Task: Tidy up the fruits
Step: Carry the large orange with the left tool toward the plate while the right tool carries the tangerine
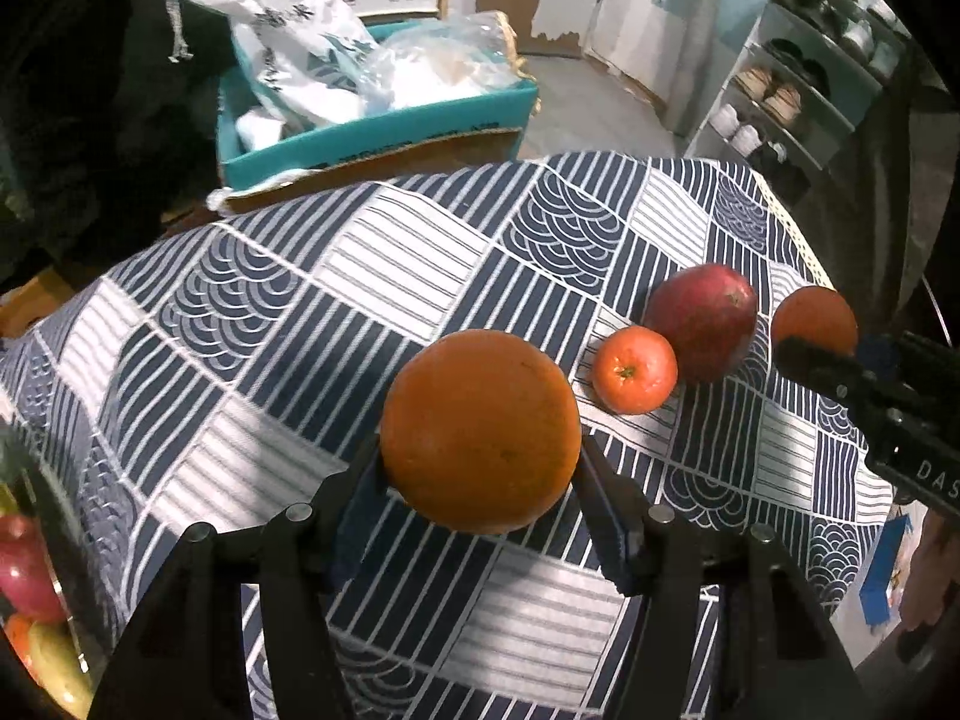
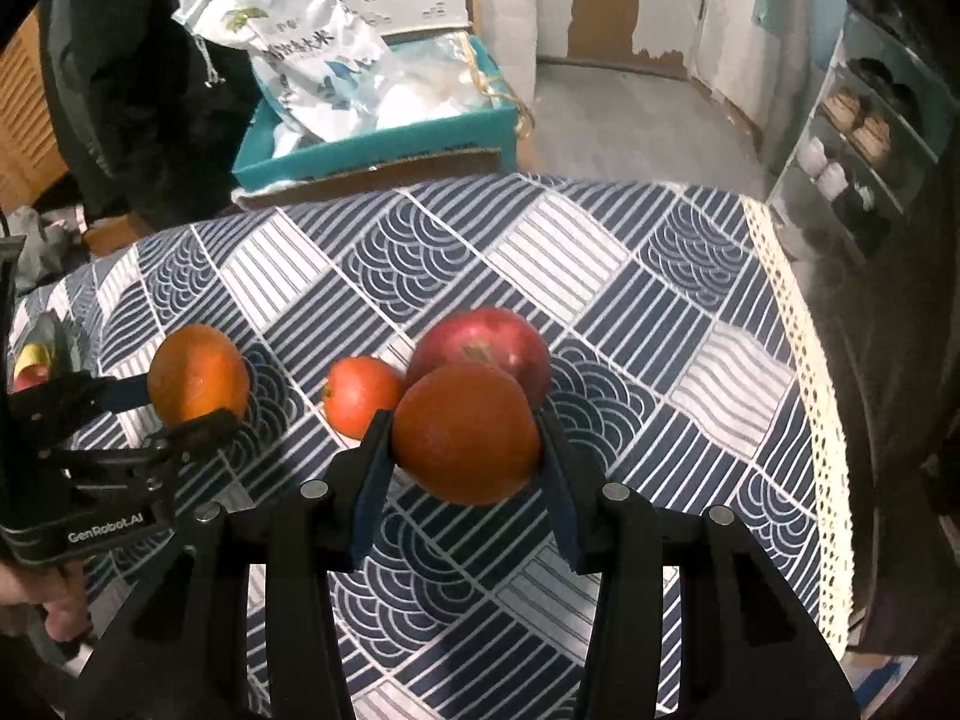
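Note:
My left gripper [image 1: 480, 450] is shut on a large orange [image 1: 480, 429], held above the patterned tablecloth; it also shows in the right wrist view [image 2: 198, 375]. My right gripper [image 2: 465, 438] is shut on another orange [image 2: 465, 435], seen at the right edge of the left wrist view [image 1: 813, 318]. A small tangerine [image 1: 635, 369] [image 2: 360, 396] and a red apple [image 1: 702, 321] [image 2: 492, 339] lie on the cloth between the two grippers. A container with fruit [image 1: 30, 588] shows at the far left edge.
The table carries a blue and white patterned cloth [image 1: 360, 276] with a lace edge [image 2: 798, 360] on the right. Beyond the far edge stands a teal box [image 1: 372, 132] with plastic bags. A shoe rack [image 1: 798, 90] stands at the right.

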Tool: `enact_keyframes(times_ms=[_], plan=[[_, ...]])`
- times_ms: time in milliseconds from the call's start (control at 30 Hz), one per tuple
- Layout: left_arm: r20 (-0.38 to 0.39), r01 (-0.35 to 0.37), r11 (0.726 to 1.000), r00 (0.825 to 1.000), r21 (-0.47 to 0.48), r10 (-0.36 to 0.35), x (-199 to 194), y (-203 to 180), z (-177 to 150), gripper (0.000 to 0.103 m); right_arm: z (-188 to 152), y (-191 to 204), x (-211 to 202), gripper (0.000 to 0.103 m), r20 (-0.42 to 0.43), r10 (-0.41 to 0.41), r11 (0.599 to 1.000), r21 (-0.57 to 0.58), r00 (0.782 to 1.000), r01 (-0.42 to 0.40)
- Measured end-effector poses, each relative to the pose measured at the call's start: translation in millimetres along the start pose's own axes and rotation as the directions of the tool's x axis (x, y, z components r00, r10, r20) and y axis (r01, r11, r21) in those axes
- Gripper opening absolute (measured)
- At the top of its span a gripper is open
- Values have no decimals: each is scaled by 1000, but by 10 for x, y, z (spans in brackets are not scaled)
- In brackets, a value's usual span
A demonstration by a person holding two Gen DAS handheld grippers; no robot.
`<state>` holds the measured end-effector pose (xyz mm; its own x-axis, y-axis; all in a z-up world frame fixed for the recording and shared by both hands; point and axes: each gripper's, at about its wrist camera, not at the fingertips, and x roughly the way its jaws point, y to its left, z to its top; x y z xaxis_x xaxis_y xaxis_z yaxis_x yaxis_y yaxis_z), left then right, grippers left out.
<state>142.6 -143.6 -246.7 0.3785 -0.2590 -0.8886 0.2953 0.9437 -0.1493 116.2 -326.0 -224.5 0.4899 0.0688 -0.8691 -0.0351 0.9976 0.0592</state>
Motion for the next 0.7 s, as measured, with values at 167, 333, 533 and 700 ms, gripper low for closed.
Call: enact_keyframes(times_ms=[167,333,533,700], plan=[[36,-20,1000,999,-15,20,-272,79,-18,63,82,132,-178,46,40,7,999,-32,999,-6],[74,-39,999,996,-16,40,-545,130,-45,63,145,260,-369,46,75,23,998,-52,997,-19],[114,-49,998,992,-33,53,-867,207,-67,63,193,425,-592,46,118,44,996,-82,992,-35],[145,-51,997,988,-54,58,-1090,282,-100,63,235,551,-756,46,147,64,993,-103,987,-49]])
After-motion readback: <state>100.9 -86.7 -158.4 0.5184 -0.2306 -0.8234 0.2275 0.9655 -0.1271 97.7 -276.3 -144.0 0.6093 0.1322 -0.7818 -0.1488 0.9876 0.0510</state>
